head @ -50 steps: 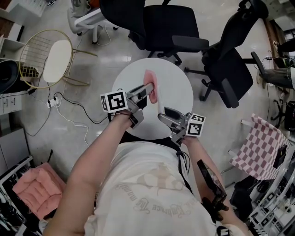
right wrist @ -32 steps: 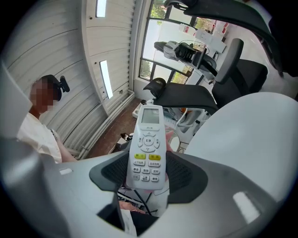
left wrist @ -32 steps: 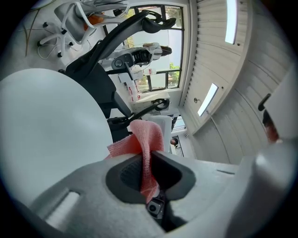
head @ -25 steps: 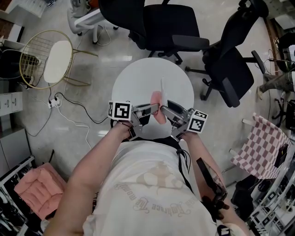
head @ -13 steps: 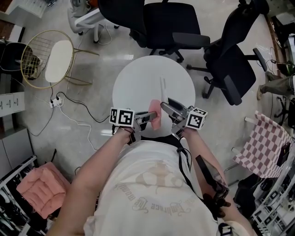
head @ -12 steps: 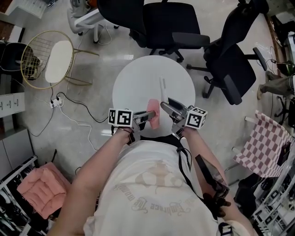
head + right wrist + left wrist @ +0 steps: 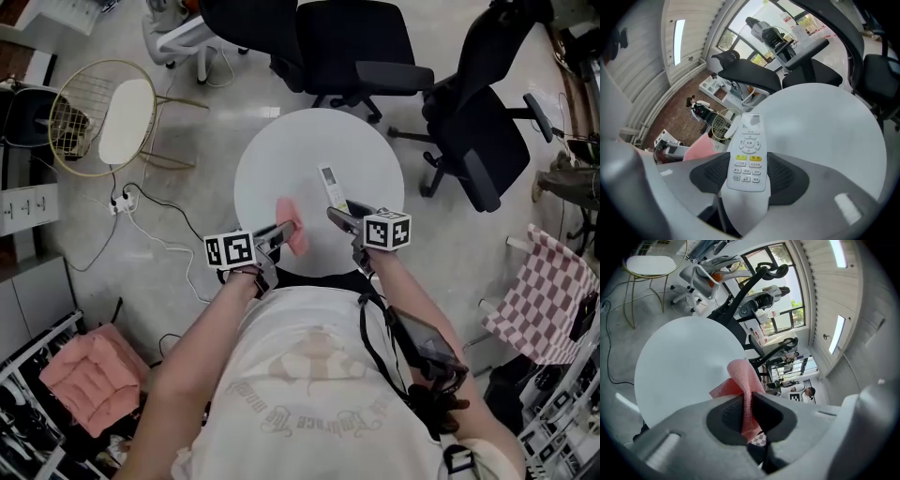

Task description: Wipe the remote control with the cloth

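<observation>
My left gripper (image 7: 285,229) is shut on a pink mesh cloth (image 7: 293,236), which sticks up folded between its pads (image 7: 743,380). A white remote control (image 7: 331,185) with yellow and grey buttons is in my right gripper (image 7: 337,215), shut on its lower end. In the right gripper view the remote (image 7: 748,149) lies face up between the dark pads, its far end over the round white table (image 7: 309,150). Both grippers hang over the table's near edge, the cloth a little to the left of the remote and apart from it.
Two black office chairs (image 7: 352,42) (image 7: 483,141) stand behind the table. A gold wire chair (image 7: 112,112) with a white seat is at the left, with a cable (image 7: 155,234) on the floor. A checked cloth (image 7: 544,300) hangs at the right.
Both grippers have sunk toward the table. The cloth has moved left, away from the remote. The remote has tipped from edge-on so that its button face shows.
</observation>
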`<state>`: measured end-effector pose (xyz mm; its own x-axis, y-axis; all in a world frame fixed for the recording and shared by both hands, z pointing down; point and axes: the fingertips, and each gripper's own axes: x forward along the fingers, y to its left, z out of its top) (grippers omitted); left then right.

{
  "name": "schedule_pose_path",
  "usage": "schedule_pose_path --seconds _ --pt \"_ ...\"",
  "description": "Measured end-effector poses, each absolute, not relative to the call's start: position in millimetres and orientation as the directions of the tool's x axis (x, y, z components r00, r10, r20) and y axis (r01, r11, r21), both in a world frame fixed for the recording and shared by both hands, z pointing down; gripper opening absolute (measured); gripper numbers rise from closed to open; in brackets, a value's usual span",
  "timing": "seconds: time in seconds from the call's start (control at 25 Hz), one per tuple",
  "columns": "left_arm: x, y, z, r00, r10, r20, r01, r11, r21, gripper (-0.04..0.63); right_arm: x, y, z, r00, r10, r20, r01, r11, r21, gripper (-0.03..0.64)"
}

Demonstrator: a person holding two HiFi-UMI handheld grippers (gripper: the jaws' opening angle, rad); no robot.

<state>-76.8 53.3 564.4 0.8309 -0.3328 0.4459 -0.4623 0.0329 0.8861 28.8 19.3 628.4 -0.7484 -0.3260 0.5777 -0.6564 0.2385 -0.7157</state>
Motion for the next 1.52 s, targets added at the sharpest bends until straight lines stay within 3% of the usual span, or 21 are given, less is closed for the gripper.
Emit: schedule_pose_path --seconds 0.28,0.56,0.92,1.0,1.2,1.4,1.52 --pt "-92 57 564 0.789 -0.396 0.469 -0.484 0.07 0.872 0.031 37 6 664 -0.572 -0.254 0.78 -0.8 0.384 -0.462 0.255" --pt "-103 63 562 0.763 -0.427 0.485 -0.496 0.093 0.863 0.031 37 5 689 -0.42 -0.215 0.881 -0.817 0.512 -0.265 0.256" --pt "-98 64 562 0.737 -0.446 0.507 -0.524 0.097 0.846 0.031 37 5 699 -0.343 -0.228 0.911 -0.763 0.633 -0.129 0.264" --pt "-95 63 561 0.734 -0.449 0.509 -0.529 0.09 0.843 0.031 38 5 698 -0.349 -0.225 0.91 -0.754 0.643 -0.13 0.294" --pt "-90 60 557 0.723 -0.463 0.513 -0.545 0.073 0.835 0.031 48 4 687 -0.389 -0.252 0.886 -0.769 0.619 -0.161 0.288" --pt "-91 51 554 0.726 -0.466 0.506 -0.556 0.036 0.831 0.031 61 -10 653 -0.421 -0.39 0.819 -0.826 0.538 -0.168 0.162" --pt "-96 46 553 0.733 -0.456 0.505 -0.567 0.001 0.824 0.031 69 -14 630 -0.416 -0.468 0.78 -0.859 0.484 -0.167 0.005"
